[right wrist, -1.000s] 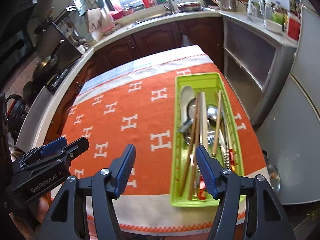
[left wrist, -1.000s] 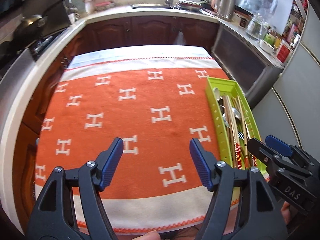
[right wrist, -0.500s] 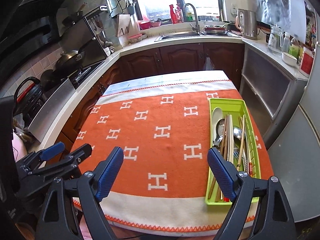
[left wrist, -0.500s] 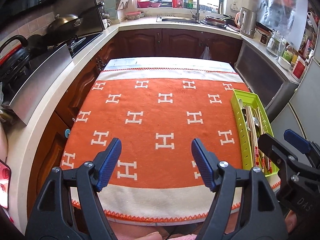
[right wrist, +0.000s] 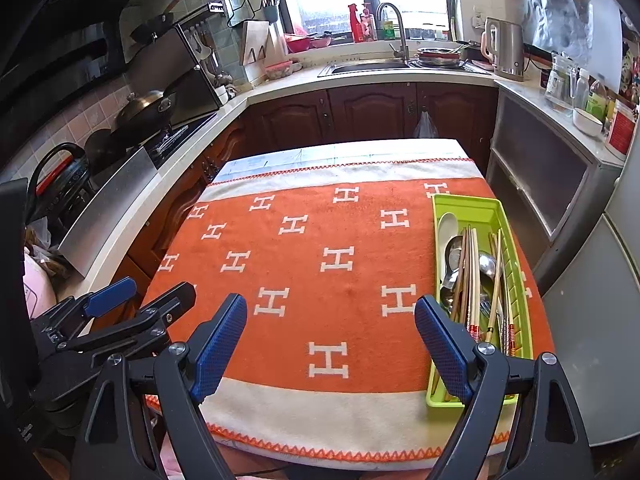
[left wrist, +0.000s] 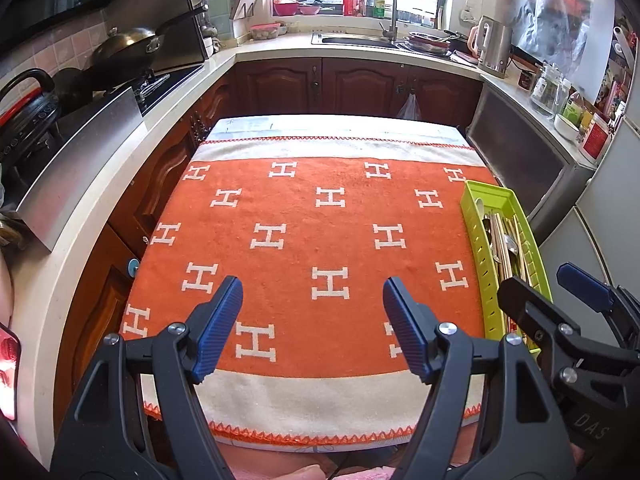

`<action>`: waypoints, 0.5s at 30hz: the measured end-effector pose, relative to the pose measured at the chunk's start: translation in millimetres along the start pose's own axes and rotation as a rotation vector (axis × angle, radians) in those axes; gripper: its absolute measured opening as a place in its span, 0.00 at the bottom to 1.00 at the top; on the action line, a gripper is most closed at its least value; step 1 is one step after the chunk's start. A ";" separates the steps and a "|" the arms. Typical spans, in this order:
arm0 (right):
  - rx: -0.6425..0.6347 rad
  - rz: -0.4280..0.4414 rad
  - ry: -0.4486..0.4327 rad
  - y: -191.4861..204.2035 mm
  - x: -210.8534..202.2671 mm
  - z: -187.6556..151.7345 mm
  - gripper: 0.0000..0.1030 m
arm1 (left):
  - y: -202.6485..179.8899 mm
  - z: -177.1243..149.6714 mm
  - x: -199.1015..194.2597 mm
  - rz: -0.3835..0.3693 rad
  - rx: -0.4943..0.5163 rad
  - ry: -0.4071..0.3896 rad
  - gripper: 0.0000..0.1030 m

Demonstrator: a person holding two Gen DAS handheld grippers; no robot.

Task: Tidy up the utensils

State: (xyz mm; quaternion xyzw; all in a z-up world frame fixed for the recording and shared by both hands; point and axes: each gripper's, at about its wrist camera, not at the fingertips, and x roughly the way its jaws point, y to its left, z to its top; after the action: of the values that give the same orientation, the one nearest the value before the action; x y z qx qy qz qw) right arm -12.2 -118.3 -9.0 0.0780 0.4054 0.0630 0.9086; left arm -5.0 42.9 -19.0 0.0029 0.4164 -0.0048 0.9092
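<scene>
Left of the green utensil tray (right wrist: 466, 203), where chopsticks (right wrist: 472, 276) and spoons (right wrist: 447, 226) already lie gathered, both the left gripper (left wrist: 312, 330) and right gripper (right wrist: 330, 342) hang spread and empty, work apparently finished.

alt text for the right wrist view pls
Open, empty right tongs hover over an orange H-patterned cloth; a green tray of chopsticks and spoons sits at its right edge. The left tongs show at lower left.
</scene>
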 end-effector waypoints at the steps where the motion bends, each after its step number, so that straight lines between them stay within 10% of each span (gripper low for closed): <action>1: 0.000 0.001 0.001 0.1 0.3 0.0 0.84 | 0.0 0.0 0.3 0.001 -0.001 0.001 0.68; 15: 0.002 -0.003 0.001 -1.6 4.3 0.4 0.85 | 0.9 0.5 0.7 0.002 0.003 -0.002 0.68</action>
State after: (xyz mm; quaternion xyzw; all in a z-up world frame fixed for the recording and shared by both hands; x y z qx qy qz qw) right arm -8.9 -119.1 -12.1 0.0782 0.4062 0.0614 0.9084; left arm -4.1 43.8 -19.2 0.0046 0.4154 -0.0043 0.9096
